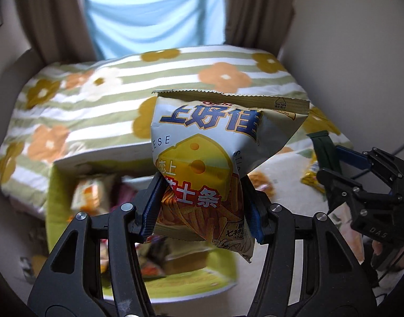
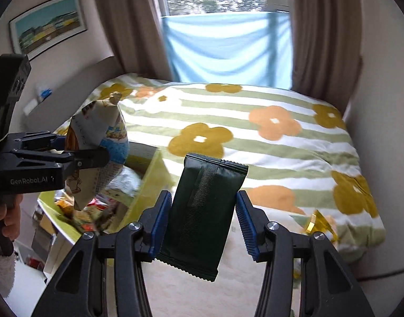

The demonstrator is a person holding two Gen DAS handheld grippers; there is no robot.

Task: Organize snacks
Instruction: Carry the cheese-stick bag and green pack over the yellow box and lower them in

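My left gripper [image 1: 202, 206] is shut on a white cheese-stick snack bag [image 1: 210, 153] with a yellow cheese picture, held in the air above a green box [image 1: 215, 277] that holds several snack packets. The same bag [image 2: 101, 137] and the left gripper [image 2: 77, 158] show at the left of the right wrist view. My right gripper [image 2: 202, 222] is shut on a dark green packet [image 2: 202, 211], held upright above the bed beside the green box [image 2: 151, 182]. In the left wrist view the right gripper [image 1: 331, 158] holds the dark green packet [image 1: 322, 148] at the right.
A bed with a striped flower-print duvet [image 2: 255, 137] fills the background. A yellow-gold snack packet [image 2: 318, 224] lies on the bed at the right, also seen in the left wrist view [image 1: 311, 177]. Curtains and a window stand behind; walls close both sides.
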